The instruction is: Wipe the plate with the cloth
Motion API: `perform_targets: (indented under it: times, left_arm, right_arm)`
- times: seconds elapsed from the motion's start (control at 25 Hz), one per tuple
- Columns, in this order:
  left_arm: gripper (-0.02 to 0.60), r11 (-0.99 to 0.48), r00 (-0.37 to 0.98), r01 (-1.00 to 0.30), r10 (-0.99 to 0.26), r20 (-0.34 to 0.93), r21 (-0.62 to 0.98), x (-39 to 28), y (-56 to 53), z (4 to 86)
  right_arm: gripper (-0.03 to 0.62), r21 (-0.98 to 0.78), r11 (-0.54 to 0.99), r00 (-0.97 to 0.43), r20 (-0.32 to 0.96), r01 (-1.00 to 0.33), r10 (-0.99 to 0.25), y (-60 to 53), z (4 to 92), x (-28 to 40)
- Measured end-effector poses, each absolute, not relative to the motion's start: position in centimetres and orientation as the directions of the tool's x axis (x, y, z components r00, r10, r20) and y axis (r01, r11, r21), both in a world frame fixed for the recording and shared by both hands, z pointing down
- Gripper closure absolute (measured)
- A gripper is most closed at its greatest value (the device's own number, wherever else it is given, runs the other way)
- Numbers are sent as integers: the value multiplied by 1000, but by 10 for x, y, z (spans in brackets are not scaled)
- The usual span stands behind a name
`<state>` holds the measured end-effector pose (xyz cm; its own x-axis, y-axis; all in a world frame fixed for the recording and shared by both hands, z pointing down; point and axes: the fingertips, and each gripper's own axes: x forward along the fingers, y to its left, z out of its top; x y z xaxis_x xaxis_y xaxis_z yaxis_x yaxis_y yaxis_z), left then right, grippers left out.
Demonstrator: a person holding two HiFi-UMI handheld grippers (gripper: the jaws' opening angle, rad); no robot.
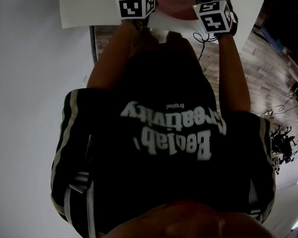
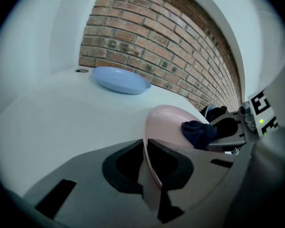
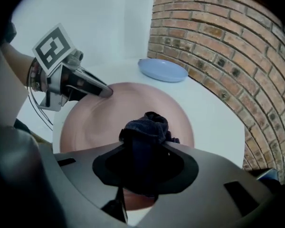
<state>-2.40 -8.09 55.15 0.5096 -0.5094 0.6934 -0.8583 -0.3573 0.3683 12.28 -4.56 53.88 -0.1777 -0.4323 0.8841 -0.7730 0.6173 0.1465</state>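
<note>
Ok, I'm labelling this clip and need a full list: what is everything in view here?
pink plate: one, pink, at the table's near side, rim in the left tongs
cloth: one, dark blue, bunched against the pink plate
blue plate: one, light blue, on the table near the brick wall
table: one, white
brick wall: one, red-brown, behind the table
T-shirt: one, black with white print, on the person
left tongs: one, grey, shut on the pink plate's rim
right tongs: one, grey, shut on the cloth
</note>
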Motion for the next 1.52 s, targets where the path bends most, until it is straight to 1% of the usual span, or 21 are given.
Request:
perform_targets:
  times: [0.28,0.64,0.92,1.0,1.2,1.52]
  left_arm:
    - [552,-390,519,-850,-502,692,355,-21,-83,552]
    - [552,-416,526,-843,-500,688,342,-18,-83,554]
    - [552,-432,533,-835,-487,692,340,-18,-83,551]
    - [552,-439,529,-837,-496,689,327,-17,-83,551]
    - [548,-475,529,-829,-494,690,295,-19,-80,549]
    - [545,-478,518,-834,-508,688,275,-20,-79,551]
  right_arm:
    - [470,151,661,-166,905,-735,-391,-10,538,121]
    - [470,95,738,-223,921,-668,-321,31,543,75]
    - [468,104,780,-293,889,-617,-351,11,543,25]
    - [463,116,774,-302,877,-622,-374,-3,544,17]
    - [456,152,722,-263,865,-675,-427,-42,545,20]
    - [454,188,618,-174,861,-764,-477,-92,545,65]
